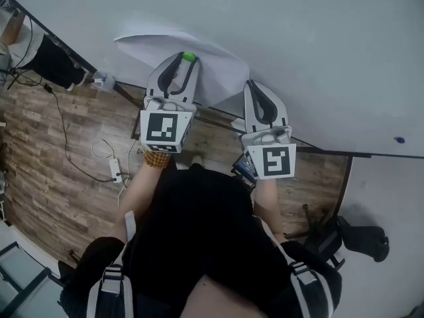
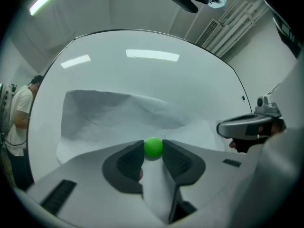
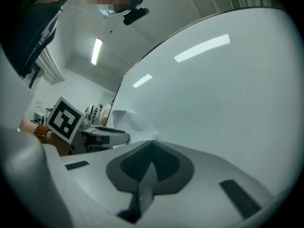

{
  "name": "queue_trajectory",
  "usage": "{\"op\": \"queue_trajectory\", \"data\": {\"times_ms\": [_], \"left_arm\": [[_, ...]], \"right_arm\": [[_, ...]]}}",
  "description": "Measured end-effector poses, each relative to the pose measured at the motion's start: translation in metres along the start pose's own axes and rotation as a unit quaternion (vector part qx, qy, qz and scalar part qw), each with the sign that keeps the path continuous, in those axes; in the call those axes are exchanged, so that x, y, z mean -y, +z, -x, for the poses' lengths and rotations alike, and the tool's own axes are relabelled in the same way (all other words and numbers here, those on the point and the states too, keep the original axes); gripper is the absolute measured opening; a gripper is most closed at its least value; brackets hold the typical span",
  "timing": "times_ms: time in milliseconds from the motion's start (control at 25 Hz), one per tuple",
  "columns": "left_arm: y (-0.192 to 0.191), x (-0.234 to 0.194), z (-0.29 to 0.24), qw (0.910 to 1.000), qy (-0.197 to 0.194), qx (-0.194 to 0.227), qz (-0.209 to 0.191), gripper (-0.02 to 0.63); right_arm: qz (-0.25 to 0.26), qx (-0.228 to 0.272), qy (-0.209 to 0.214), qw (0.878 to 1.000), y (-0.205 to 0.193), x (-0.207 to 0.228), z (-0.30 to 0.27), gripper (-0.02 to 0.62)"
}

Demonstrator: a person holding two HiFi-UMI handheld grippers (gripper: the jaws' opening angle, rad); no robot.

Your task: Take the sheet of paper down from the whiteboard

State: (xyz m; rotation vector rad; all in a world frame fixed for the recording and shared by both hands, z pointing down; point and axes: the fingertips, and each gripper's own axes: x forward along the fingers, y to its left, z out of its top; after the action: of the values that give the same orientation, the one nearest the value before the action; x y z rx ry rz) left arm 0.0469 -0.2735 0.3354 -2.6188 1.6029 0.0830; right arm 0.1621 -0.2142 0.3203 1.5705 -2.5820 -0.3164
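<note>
Left gripper (image 1: 188, 58) pinching the green magnet (image 2: 153, 147) on the bulging sheet of paper (image 1: 199, 48), right gripper (image 3: 152, 146) clamped on its lower right edge at the whiteboard (image 1: 318, 58): pull the magnet straight off, holding the edge firmly lest the sheet drop.

The left gripper (image 2: 153, 145) pinches a green ball (image 2: 153, 147), perhaps a magnet, in front of the rumpled sheet of paper (image 2: 109, 113) on the whiteboard (image 2: 142, 72); the right gripper (image 2: 244, 127) shows at right.
</note>
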Motion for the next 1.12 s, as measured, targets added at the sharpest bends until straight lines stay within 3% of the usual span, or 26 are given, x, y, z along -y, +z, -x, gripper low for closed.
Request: {"op": "queue_trajectory", "data": {"times_ms": [1120], "left_arm": [[-0.013, -0.002, -0.002, 0.9997, -0.004, -0.018, 0.013, 0.124]], "right_arm": [[-0.012, 0.013, -0.030, 0.999, 0.007, 0.011, 0.019, -0.005]]}}
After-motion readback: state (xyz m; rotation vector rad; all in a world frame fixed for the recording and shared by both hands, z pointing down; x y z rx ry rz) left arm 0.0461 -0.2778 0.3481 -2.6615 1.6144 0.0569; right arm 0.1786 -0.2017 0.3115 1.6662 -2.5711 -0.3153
